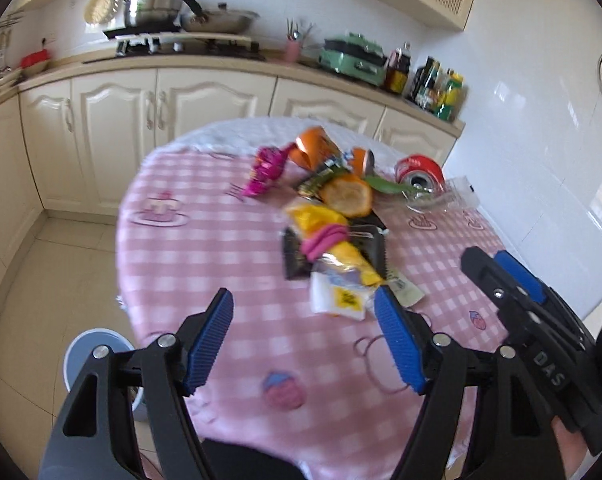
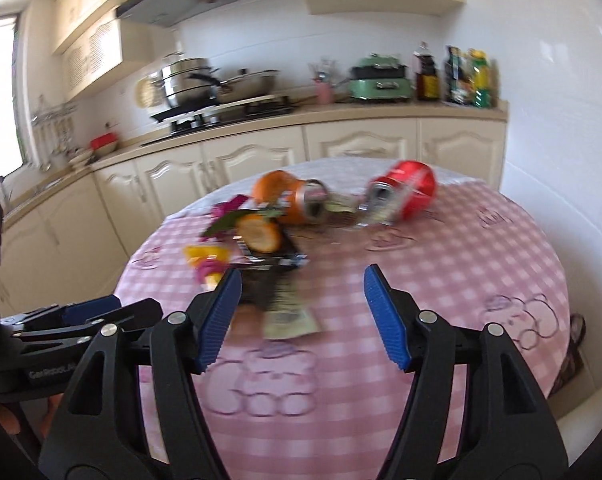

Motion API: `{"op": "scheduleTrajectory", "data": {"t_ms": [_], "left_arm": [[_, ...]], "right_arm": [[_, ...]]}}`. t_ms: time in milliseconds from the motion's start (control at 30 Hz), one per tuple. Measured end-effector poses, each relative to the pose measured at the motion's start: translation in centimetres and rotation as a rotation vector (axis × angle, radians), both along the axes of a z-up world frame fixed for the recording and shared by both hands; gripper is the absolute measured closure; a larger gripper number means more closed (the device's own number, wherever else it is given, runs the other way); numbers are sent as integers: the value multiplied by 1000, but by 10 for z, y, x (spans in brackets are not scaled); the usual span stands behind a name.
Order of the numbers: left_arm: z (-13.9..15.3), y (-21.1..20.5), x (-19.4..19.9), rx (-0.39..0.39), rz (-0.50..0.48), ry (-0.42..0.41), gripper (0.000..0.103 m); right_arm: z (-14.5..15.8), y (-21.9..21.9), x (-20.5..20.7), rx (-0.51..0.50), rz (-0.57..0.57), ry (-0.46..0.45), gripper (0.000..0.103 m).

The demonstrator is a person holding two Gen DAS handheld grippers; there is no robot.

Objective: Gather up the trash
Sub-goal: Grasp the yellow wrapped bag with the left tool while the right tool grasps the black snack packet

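Note:
A heap of trash lies on the round table with the pink checked cloth [image 1: 221, 248]: a crushed red can [image 1: 419, 172], an orange can [image 1: 315, 148], an orange peel [image 1: 349, 196], a magenta wrapper [image 1: 267, 170], a yellow wrapper [image 1: 321, 224], a black packet [image 1: 297, 256] and a white wrapper [image 1: 339, 298]. My left gripper [image 1: 305, 324] is open and empty, just short of the white wrapper. My right gripper [image 2: 301, 300] is open and empty above the table's near side, with the red can [image 2: 407, 196], orange can [image 2: 297, 200] and peel [image 2: 261, 234] beyond it.
A blue-rimmed bin [image 1: 97, 352] stands on the floor left of the table. Cream cabinets and a counter with a stove, pots [image 1: 161, 0] and bottles [image 1: 441, 84] run behind. A white tiled wall is close on the right. My right gripper shows at the right of the left wrist view [image 1: 513, 280].

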State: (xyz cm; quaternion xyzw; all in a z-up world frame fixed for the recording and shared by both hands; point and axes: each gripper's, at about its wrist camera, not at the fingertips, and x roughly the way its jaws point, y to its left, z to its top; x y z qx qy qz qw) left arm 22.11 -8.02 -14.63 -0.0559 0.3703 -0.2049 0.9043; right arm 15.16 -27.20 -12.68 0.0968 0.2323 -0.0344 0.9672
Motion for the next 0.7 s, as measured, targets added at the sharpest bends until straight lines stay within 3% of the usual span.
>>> {"op": "scheduleTrajectory", "data": {"t_ms": [167,333,367,500,700], "left_arm": [[-6,-23,24,3,5,38,31],[-13,-39,48,66,36,61,32],[-14,-40,50,72,43,66,35],[-20,-40,55,97,46,82,66],[-7,-22,35,32,35,31,71]], "right_arm": [[-8,-18,7,39,-12,20,36],[-14,-26,14,85,-1,37,36],[-15,-27,15,90,0,40,36],[-18,-30,20,104,13,57,35],[-14,-19,26,85,39,66,35]]}}
